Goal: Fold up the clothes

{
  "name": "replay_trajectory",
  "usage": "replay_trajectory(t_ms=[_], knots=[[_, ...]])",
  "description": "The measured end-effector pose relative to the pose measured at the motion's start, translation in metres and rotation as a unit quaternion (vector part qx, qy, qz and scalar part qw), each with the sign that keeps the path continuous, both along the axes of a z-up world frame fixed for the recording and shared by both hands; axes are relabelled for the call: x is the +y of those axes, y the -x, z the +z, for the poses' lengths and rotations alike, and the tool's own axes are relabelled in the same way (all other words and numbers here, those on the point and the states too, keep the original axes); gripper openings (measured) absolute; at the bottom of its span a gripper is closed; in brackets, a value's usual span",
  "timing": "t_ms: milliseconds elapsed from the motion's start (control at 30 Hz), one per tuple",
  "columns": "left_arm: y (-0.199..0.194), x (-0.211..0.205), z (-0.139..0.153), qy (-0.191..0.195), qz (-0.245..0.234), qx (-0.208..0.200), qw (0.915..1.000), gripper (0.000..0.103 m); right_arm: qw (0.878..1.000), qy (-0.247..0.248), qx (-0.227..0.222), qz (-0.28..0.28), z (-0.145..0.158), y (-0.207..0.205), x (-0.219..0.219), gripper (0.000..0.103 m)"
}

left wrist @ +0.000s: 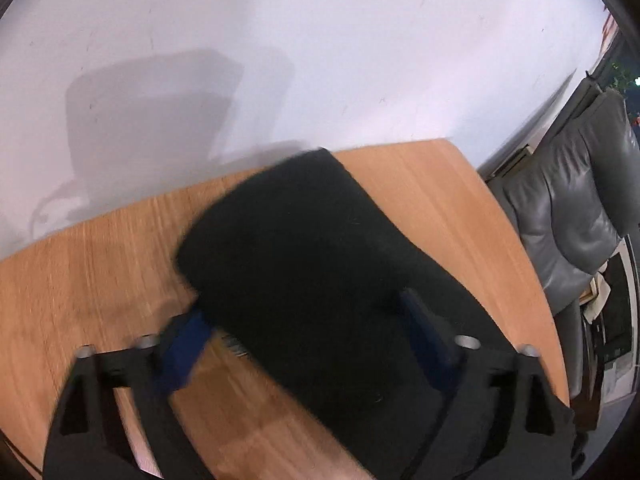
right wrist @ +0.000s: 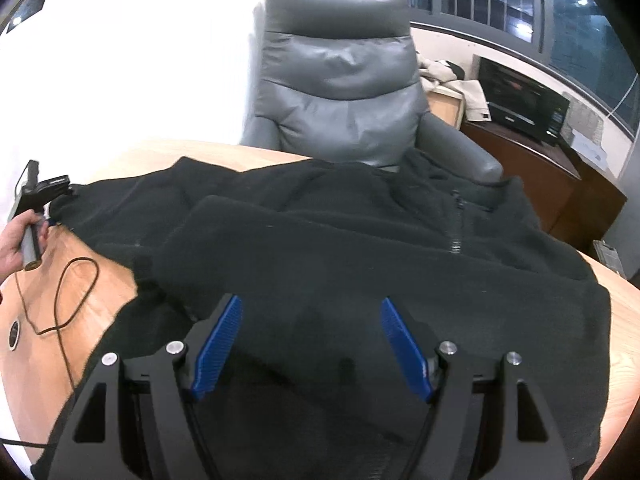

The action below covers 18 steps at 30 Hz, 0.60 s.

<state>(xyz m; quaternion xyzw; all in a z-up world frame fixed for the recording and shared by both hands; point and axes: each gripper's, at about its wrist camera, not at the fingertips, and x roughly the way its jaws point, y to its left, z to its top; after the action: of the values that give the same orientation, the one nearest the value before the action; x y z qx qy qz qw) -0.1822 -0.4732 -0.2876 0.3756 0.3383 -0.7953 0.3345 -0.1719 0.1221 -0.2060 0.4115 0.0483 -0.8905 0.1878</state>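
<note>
Wooden table [right wrist: 612, 320] w/ light-brown top carries the work; white wall behind it, grey leather armchair [right wrist: 340, 72] just past the far edge. Dark cabinet w/ black monitor [right wrist: 524, 100] sits far right.

Black fleece jacket [right wrist: 320, 240] lies spread across the table, covering most of the top in the right wrist view. Zipper [right wrist: 456, 228] runs down its front, right of centre. One sleeve is folded over the body; far-right part of the garment hangs toward the armchair.

Right gripper [right wrist: 312, 344]: jaws spread wide, blue pads [right wrist: 220, 344] apart, nothing between them. It sits above the near part of the jacket; contact w/ fabric cannot be told.

Left gripper [left wrist: 308, 332]: jaws also wide apart, a thick fold of the jacket lies between them. Left wrist view is motion-blurred, so whether the pads touch the fabric cannot be told. In the right wrist view the left hand [right wrist: 16, 240] holds its tool at the jacket's far-left end.

Thin dark cable [right wrist: 60, 300] loops on bare wood at near left.
</note>
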Motion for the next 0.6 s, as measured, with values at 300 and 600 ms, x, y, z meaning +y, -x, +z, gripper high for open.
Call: replay_trajectory(t_ms=[300, 600], knots=[[0.012, 0.014, 0.004, -0.014, -0.035, 0.049, 0.9981, 0.009, 1.0, 0.019, -0.004, -0.007, 0.003, -0.017, -0.001, 0.076], [0.02, 0.139, 0.114, 0.016, -0.188, 0.175, 0.9664, 0.008, 0.998, 0.048, 0.024, -0.039, 0.027, -0.043, 0.052, 0.076]])
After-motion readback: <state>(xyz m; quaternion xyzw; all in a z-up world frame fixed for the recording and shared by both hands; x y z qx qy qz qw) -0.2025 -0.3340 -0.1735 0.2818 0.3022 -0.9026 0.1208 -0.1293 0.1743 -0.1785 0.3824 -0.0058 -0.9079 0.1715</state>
